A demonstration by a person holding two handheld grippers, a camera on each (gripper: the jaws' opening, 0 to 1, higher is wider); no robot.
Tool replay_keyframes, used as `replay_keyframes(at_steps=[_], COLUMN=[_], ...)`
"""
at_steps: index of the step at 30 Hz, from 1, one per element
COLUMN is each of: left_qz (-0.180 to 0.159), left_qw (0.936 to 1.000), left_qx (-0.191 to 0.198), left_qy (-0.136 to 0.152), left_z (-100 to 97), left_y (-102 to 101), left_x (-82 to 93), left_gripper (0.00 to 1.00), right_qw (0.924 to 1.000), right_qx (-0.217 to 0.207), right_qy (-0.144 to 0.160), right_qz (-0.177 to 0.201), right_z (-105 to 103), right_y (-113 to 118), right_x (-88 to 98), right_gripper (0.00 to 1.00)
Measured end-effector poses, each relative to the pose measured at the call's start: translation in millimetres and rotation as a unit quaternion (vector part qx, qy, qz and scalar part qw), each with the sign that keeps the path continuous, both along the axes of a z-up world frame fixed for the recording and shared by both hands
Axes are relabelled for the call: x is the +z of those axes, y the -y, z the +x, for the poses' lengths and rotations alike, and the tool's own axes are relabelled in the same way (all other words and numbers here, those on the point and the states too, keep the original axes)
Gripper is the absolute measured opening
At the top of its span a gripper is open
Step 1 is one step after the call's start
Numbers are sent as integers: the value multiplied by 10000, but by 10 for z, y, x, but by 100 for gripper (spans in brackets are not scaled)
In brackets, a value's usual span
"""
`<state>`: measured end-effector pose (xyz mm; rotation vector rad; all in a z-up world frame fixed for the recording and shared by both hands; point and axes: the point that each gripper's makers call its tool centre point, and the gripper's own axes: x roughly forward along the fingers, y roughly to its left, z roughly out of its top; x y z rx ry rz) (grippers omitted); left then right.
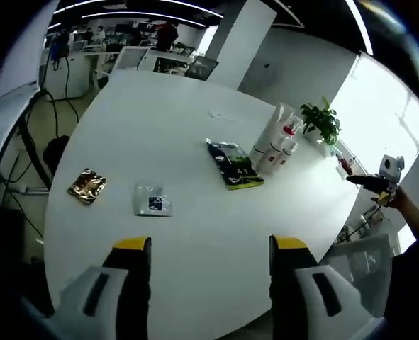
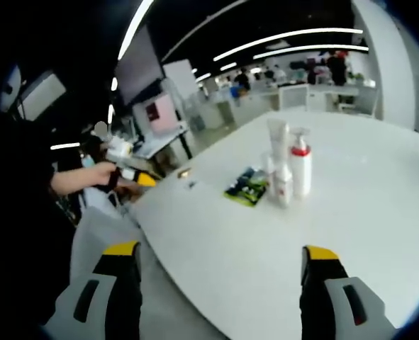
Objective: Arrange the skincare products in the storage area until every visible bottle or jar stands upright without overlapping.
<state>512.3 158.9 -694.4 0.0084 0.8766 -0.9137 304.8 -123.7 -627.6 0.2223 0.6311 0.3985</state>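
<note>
A round white table (image 1: 174, 142) is seen in the left gripper view, with the left gripper (image 1: 210, 248) held above its near edge; the two yellow-tipped jaws are spread wide apart and nothing is held between them. On the right part of the table a cluster of white bottles (image 1: 273, 145) stands upright, one carrying a red pump top, with the bottles set close against one another. Just beside the cluster, on its left, a dark green packet (image 1: 234, 164) lies flat. Well apart on the near left, a grey sachet (image 1: 152, 200) and a gold foil sachet (image 1: 88, 185) lie flat beside each other. A potted plant (image 1: 321, 120) is placed beyond the bottles at the far right edge. At the right rim of that view a hand with the other gripper is visible. In the right gripper view the right gripper (image 2: 220, 263) is likewise fully open and empty, positioned off the table edge, with the bottles (image 2: 288, 166) and packet (image 2: 248, 185) far ahead.
</note>
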Motion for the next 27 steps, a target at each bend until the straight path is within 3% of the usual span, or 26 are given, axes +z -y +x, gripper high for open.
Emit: replay_keyframes(at_steps=[10,20,27], left_qz=[242,465,787], left_qw=[9995,9985,9959], left_qx=[217,294,298], left_qy=[-33,-10,341], left_z=[292,596,891], left_y=[-12,-109,-239], left_x=[-254,-389,-439], left_gripper=[62,62,65], right_qw=[9999,9998,9995], right_qx=[1,63,111], right_qy=[-118,-185,-268], right_qz=[41,71,98], right_z=[150,324,385], right_y=[59,35,11], right_x=[-83,-136,-214], right_gripper=[96,96,96])
